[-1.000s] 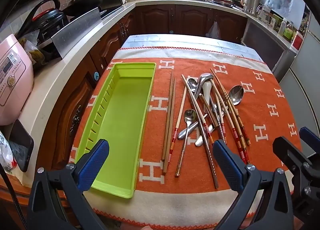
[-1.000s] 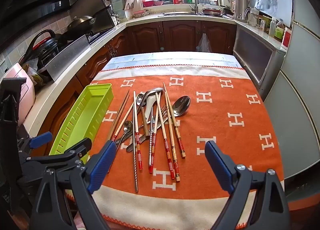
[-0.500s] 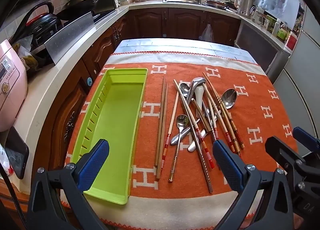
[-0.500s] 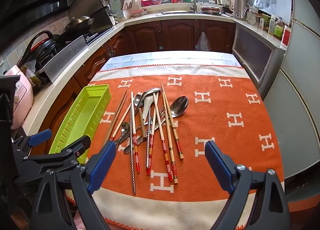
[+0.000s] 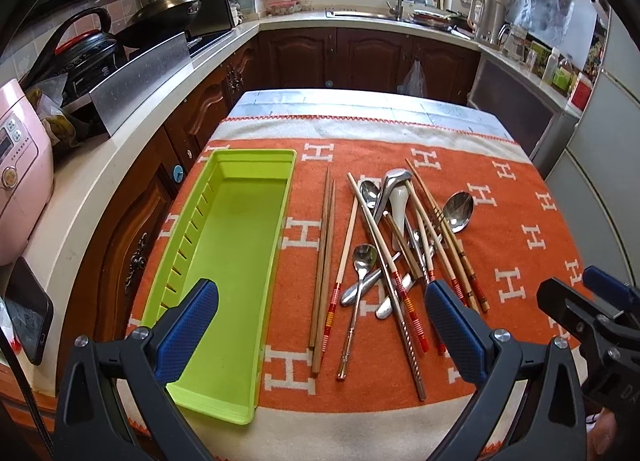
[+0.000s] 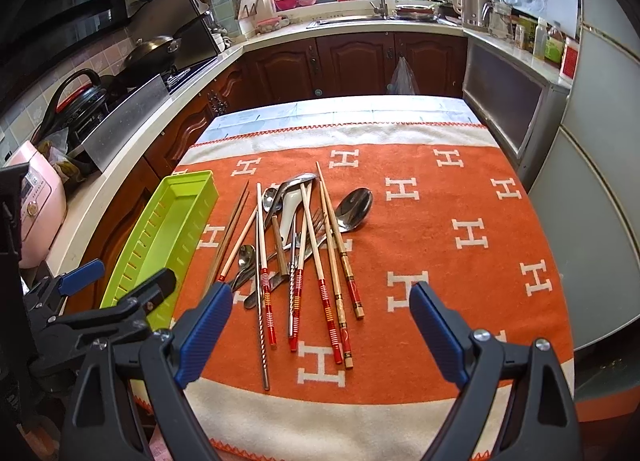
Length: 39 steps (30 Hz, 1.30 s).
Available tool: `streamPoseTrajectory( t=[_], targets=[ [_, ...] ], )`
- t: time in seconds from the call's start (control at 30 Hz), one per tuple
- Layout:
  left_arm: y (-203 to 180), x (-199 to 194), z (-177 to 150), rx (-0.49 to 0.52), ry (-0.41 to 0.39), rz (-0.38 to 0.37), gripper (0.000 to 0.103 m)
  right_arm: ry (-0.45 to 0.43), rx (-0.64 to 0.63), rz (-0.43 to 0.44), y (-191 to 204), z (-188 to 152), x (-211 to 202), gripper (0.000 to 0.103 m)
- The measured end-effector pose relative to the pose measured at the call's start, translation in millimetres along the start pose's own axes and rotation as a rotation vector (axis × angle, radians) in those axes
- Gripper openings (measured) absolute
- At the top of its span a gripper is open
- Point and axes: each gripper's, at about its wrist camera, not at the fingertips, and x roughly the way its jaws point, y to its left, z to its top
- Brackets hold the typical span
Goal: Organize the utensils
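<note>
Both cameras had drawn back slightly — left gripper [image 5: 320,325] and right gripper [image 6: 322,325] gaped, holding nothing; utensil pile [image 6: 304,245] at 12 o'clock, green tray [image 5: 228,261] near the cloth's [image 5: 520,229] 9 o'clock edge

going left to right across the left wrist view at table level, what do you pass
pink rice cooker → green tray → pair of plain wooden chopsticks → heap of spoons and chopsticks → big spoon → right gripper
</note>
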Motion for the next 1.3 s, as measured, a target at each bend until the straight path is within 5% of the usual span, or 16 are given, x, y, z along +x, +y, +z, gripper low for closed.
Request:
streamPoseTrajectory(
  t=[0.37, 0.57, 0.73, 1.03, 1.3],
  targets=[
    [1, 16, 10, 0.013, 0.081, -0.079, 0.102, 0.086, 0.038, 0.052, -15, 5, 20, 0.07],
    [-12, 28, 15, 0.047, 0.092, -0.061, 0.102, 0.116, 0.023, 0.068, -21, 11, 31, 0.063],
    [-33, 56, 22, 0.082, 0.162, -0.105, 0.102, 0.149, 0.021, 0.079, -32, 21, 48, 0.047],
    [-59, 103, 17, 0.099, 0.257, -0.194, 0.07, 0.211, -0.017, 0.081, -52, 29, 86, 0.027],
    [-57, 118, 9, 0.063, 0.276, -0.19, 0.067, 0.262, -0.087, 0.125, -44, 25, 122, 0.027]
  ],
)
